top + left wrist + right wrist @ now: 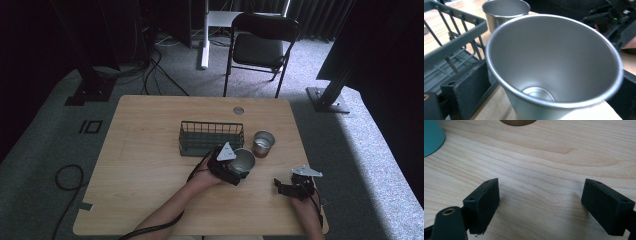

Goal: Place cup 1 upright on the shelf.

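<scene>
My left gripper (pixel 237 167) is shut on a steel cup (pixel 244 161), just in front of the right end of a dark wire basket (pixel 211 137). In the left gripper view the cup (pixel 554 57) sits between the black pads (pixel 471 85), tilted with its open mouth toward the camera. A second steel cup (pixel 263 143) stands upright to the right of the basket, and appears as the far cup (pixel 505 11) in that view. My right gripper (pixel 281 186) rests low over the table's front right, open; its jaws (pixel 541 202) stand wide apart over bare wood.
The wooden table (pixel 150 165) has a round cable hole (pixel 238 110) at its back edge. A black folding chair (pixel 260 47) stands behind the table. A teal object (pixel 431 135) and a brown round edge (pixel 517 122) show in the right gripper view.
</scene>
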`<state>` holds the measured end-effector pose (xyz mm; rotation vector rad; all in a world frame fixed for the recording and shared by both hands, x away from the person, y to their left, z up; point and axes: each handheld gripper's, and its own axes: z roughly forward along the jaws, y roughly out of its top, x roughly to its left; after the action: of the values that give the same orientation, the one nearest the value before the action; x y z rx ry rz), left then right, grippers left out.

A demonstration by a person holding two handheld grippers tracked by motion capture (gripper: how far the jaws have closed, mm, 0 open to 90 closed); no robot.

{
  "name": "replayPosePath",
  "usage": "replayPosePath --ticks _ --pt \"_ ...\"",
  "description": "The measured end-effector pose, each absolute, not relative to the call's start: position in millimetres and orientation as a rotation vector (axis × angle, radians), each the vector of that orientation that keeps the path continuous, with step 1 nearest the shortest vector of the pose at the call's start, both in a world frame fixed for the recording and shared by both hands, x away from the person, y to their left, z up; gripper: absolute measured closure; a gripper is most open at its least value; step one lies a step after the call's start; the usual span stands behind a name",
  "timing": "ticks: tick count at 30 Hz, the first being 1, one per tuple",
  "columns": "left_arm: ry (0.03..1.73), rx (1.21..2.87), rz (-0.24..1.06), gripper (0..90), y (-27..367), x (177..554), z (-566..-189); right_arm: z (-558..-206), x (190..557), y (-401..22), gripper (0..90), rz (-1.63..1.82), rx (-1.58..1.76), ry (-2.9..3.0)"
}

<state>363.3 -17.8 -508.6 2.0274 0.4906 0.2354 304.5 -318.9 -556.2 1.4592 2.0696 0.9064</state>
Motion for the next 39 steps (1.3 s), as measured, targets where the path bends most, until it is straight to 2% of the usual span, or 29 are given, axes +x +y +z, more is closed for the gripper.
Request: replayPosePath --ticks 6,19,22,23,24,39 --pt "0.471 2.021 0.288 2.6 -25 363 -508 -556 305 -319 14.6 0.906 1.459 2.069" --pt "0.480 2.011 0.278 2.8 -31 366 -511 -556 305 -319 14.6 0.906 1.459 2.069" --pt "0.460 2.007 0.282 7.3 -30 365 -511 -556 304 -319 14.6 0.906 1.459 2.069" --pt "0.451 2.010 0.321 12.8 -31 363 -511 -556 305 -319 14.6 0.906 1.459 2.069" --pt "0.451 2.010 0.321 13.6 -31 363 -511 -556 305 -319 14.6 0.906 1.459 2.069" --pt "0.420 2.013 0.340 14.0 -31 354 -492 -556 305 -319 14.6 0.906 1.458 2.068"
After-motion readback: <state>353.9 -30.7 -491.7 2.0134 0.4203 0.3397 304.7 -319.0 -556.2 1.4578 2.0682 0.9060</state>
